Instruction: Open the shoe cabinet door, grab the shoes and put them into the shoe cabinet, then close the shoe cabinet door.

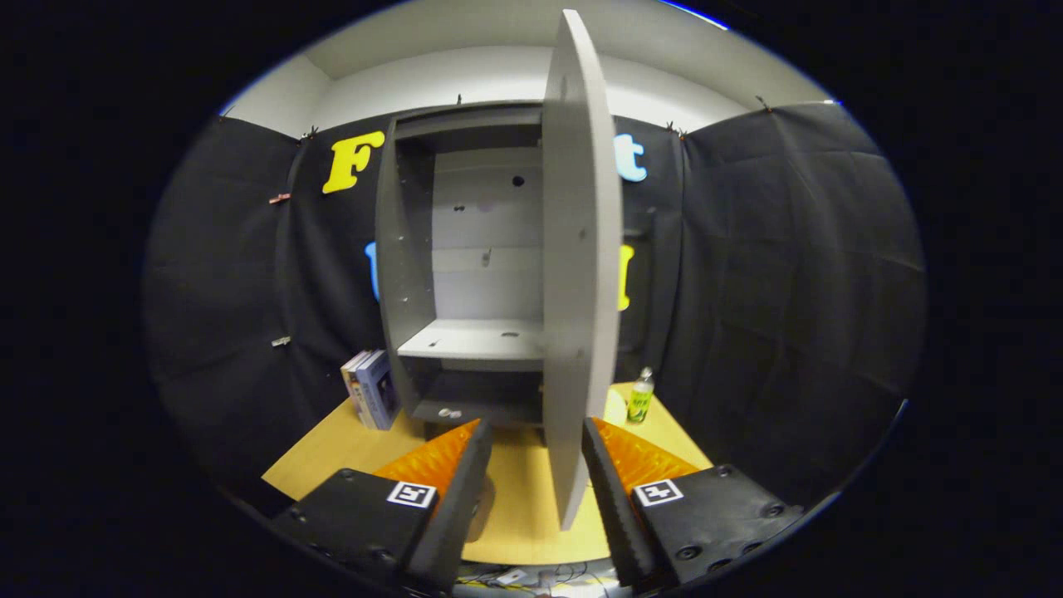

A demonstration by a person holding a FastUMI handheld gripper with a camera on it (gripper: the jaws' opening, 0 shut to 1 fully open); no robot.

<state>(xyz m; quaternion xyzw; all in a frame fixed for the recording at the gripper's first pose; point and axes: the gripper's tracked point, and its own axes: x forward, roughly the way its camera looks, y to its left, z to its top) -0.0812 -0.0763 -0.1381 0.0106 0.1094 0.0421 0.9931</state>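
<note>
Cam on tongs (pixel 536 448), facing open cabinet (pixel 482 266) close.

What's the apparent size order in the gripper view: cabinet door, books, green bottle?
1. Cabinet door, open and swung toward the open hand-held gripper; nearness inflates it.
2. Books, left of the cabinet.
3. Green bottle, on the right.

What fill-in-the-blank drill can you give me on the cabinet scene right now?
1. The cabinet door is ____.
2. The door's lower edge sits ____ the gripper's jaws, which stand apart.
3. The books stand to the ____ of the cabinet.
4. The bottle stands on the ____.

Missing words: open; between; left; floor
</note>
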